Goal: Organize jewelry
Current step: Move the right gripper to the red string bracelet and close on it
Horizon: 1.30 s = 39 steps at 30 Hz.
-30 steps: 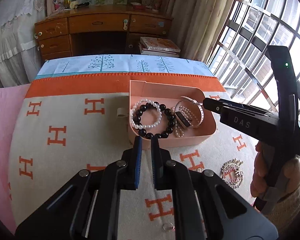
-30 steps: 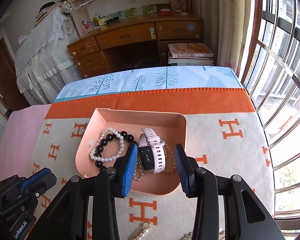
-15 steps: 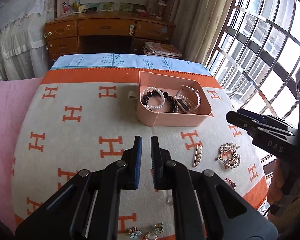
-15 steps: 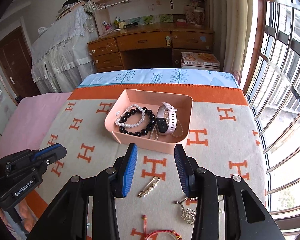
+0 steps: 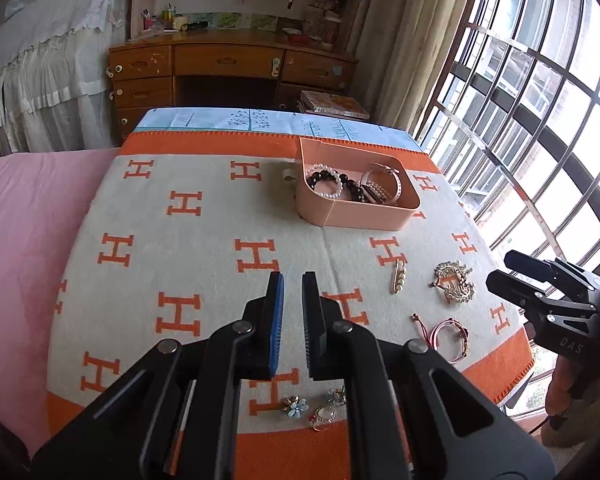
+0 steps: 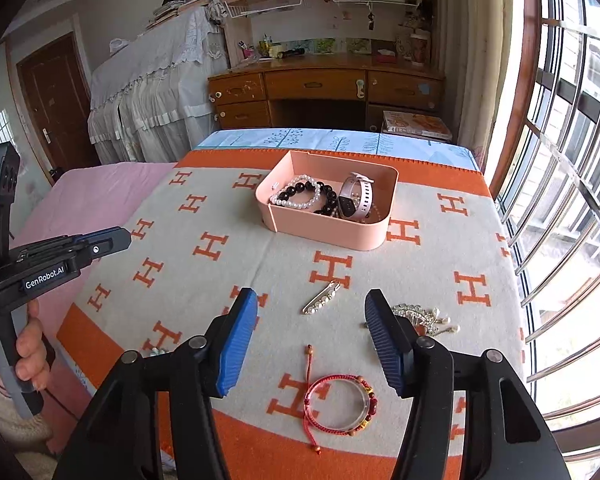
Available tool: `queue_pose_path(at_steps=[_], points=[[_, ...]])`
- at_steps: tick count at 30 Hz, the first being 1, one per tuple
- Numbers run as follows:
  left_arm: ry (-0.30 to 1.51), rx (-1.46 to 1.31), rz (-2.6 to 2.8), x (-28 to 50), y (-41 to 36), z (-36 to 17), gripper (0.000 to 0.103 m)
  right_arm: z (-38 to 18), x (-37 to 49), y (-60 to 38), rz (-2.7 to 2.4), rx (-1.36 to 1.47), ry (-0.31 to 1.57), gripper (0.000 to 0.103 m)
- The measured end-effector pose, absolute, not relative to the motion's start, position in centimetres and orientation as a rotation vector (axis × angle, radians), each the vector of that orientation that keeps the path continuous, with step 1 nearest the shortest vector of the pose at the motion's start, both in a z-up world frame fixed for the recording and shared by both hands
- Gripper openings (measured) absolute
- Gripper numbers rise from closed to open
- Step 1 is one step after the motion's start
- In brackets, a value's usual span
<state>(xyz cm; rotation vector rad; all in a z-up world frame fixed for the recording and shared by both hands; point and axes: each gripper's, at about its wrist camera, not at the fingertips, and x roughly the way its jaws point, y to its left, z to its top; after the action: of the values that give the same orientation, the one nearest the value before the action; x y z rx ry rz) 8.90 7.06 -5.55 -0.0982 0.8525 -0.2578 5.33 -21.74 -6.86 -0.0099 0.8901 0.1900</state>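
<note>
Pink tray on blanket holds pearl bracelet, black bead bracelet, pale pink watch. Loose nearer: pearl pin, rhinestone brooch, red cord bracelet, small flower pieces.

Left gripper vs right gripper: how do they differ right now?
Jaws: the left gripper has its blue-padded jaws close together with only a narrow gap; the right gripper has its jaws spread wide.
Below them: the left gripper is over bare H-pattern blanket; the right gripper frames the red cord bracelet and the pearl safety-pin brooch.
Shared: both are empty, above the blanket, and point toward the pink plastic tray.
</note>
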Motion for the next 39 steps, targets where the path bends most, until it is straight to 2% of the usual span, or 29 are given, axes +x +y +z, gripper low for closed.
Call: queue_pose_path(at_steps=[10, 22, 25, 29, 32, 34, 35, 39], points=[[0.917, -0.058, -0.314, 6.3, 6.2, -8.3, 0.007, -9.8, 1.4, -23.6, 0.151, -0.042, 0.962, 0.057], [1.004, 0.025, -0.456, 7.4, -0.8, -11.5, 0.007, -15.9, 1.1, -27.9, 0.086, 0.03, 1.107, 0.055], [1.027, 0.035, -0.479, 7.9, -2.3, -12.3, 0.007, -16.7, 1.6, -27.3, 0.104, -0.003, 1.12, 0.05], [1.045, 0.044, -0.49, 8.5, -3.7, -13.0, 0.007, -17.7, 2.9, -26.3, 0.134, -0.046, 1.138, 0.037], [1.053, 0.051, -0.497, 8.7, -4.5, -13.2, 0.007, -18.9, 3.9, -25.8, 0.153, -0.062, 1.16, 0.03], [1.056, 0.065, -0.499, 8.9, -5.2, -13.2, 0.007, -19.0, 4.0, -25.2, 0.15, -0.119, 1.134, 0.023], [1.057, 0.072, -0.503, 9.1, -5.6, -13.1, 0.007, -19.0, 4.0, -24.9, 0.145, -0.147, 1.12, 0.015], [1.05, 0.099, -0.538, 9.7, -7.7, -12.7, 0.007, -19.0, 3.7, -25.7, 0.136, -0.143, 1.112, 0.013]])
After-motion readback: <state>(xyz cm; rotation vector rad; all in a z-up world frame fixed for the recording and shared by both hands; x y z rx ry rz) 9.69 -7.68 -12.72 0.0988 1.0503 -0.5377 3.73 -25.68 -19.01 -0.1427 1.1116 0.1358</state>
